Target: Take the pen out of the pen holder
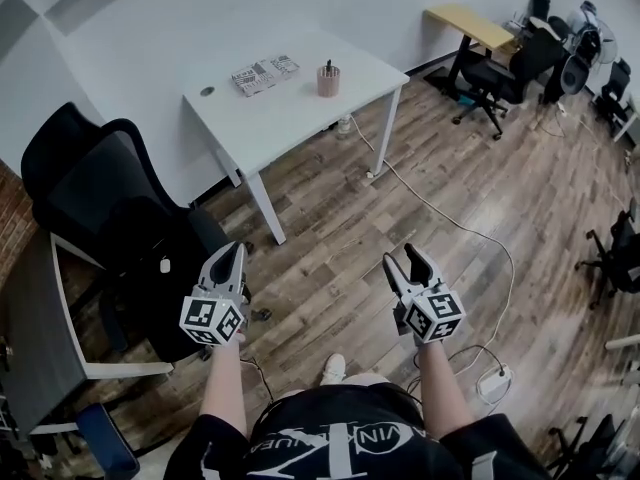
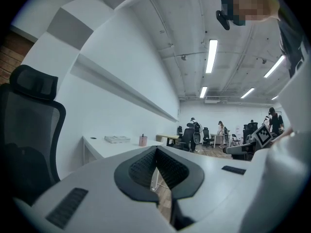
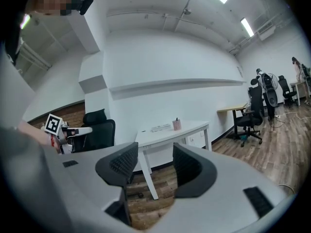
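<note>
Approach stage, with the white table (image 1: pixel 290 108) still well ahead of us: the pink pen holder (image 1: pixel 328 81) stands upright near the table's far right edge, and the dark pen (image 1: pixel 328 66) still pokes out of its top, untouched.

We carry both tools low in front of us, well short of the table. The right gripper (image 1: pixel 402 256) has its jaws spread wide with nothing between them. The left gripper (image 1: pixel 236 249) has its jaws drawn together at the tips, also empty.

By our reckoning nothing of the task is done yet. The next move calls for closing the whole stretch of wooden floor to the table, then bringing the open right gripper down over the pen's exposed top.

On the table, left of the holder, lies a patterned booklet (image 1: pixel 265 74), clear of the reach. A black office chair (image 1: pixel 100 198) sits off the table's near left corner, close by our left arm. A white cable (image 1: pixel 440 213) trails from the table's right leg across the floor and could catch a foot on the way in.
</note>
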Available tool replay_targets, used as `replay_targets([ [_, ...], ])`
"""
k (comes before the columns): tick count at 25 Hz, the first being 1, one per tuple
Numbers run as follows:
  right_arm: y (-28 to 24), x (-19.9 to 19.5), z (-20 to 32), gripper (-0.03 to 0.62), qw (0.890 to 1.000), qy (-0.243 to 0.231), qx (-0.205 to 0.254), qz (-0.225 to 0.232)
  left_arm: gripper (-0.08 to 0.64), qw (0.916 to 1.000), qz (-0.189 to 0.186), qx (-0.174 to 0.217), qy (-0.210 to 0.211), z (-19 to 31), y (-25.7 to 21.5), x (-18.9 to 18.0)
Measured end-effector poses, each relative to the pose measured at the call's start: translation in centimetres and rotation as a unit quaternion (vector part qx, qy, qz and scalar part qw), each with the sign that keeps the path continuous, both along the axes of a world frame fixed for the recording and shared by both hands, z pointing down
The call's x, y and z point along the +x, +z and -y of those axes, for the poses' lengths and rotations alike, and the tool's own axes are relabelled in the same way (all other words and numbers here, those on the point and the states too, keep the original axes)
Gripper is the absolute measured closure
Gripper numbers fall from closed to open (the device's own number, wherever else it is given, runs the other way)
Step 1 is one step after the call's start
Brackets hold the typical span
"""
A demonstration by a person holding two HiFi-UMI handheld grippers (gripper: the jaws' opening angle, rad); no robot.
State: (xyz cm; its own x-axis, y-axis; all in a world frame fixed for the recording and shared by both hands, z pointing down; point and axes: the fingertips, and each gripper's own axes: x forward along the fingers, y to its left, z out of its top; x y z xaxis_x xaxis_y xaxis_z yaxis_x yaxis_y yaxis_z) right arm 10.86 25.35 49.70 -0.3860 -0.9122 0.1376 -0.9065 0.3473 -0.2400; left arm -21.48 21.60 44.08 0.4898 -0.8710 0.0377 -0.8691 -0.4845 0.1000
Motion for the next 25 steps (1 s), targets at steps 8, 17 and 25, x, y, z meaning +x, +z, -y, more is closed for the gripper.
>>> replay_targets([
  [8, -0.1, 2.2, 3.4, 0.379, 1.0, 0.011, -0.001, 0.006, 0.546, 0.9999, -0.004, -0.004, 0.014, 3.9, 0.6, 2.4],
  [17, 0.1, 2.2, 5.6, 0.379, 1.0, 0.007, 0.0, 0.011, 0.546, 0.9997, -0.004, -0.015, 0.02, 6.3, 1.6, 3.2],
  [25, 0.4, 2.3, 7.7, 0.379, 1.0, 0.001, 0.001, 0.002, 0.546, 0.9995, -0.006, -0.012, 0.027, 8.8, 2.1, 4.2],
])
